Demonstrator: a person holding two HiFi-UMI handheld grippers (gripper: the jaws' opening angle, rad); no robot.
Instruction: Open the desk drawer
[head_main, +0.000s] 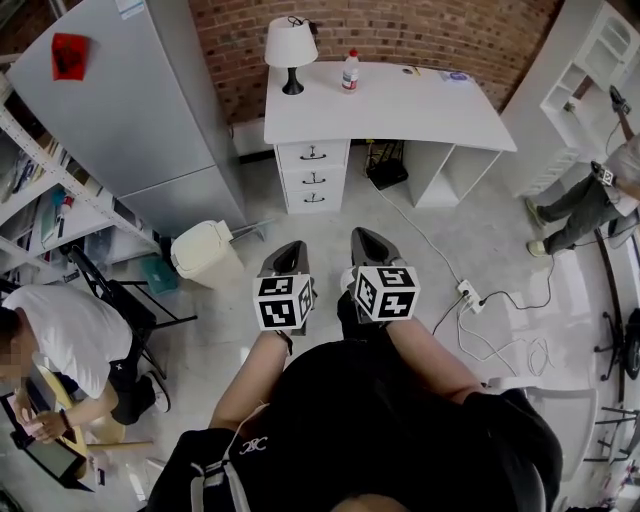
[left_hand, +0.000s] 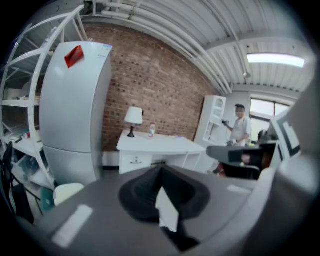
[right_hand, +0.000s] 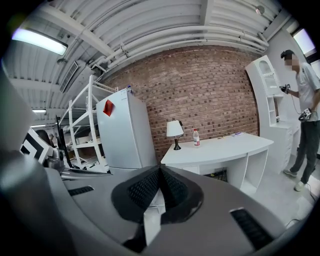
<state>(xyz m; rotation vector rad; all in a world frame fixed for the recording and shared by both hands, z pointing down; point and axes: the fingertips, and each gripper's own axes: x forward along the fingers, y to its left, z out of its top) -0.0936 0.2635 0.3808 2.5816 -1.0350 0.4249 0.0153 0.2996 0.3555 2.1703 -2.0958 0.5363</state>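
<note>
A white desk (head_main: 400, 105) stands against the brick wall, well ahead of me. Its three drawers (head_main: 313, 175) are stacked under the left end, each with a dark handle, all closed. The left gripper view shows the desk (left_hand: 155, 145) with a drawer (left_hand: 136, 160) far off, and in the right gripper view the desk (right_hand: 220, 147) is also distant. My left gripper (head_main: 290, 255) and right gripper (head_main: 368, 243) are held side by side near my body, both shut with nothing between the jaws.
A lamp (head_main: 290, 50) and a bottle (head_main: 350, 70) sit on the desk. A grey fridge (head_main: 130, 110) and a white bin (head_main: 205, 252) stand at the left. A power strip (head_main: 468, 296) with cables lies on the floor at right. One person sits at lower left, another stands at right.
</note>
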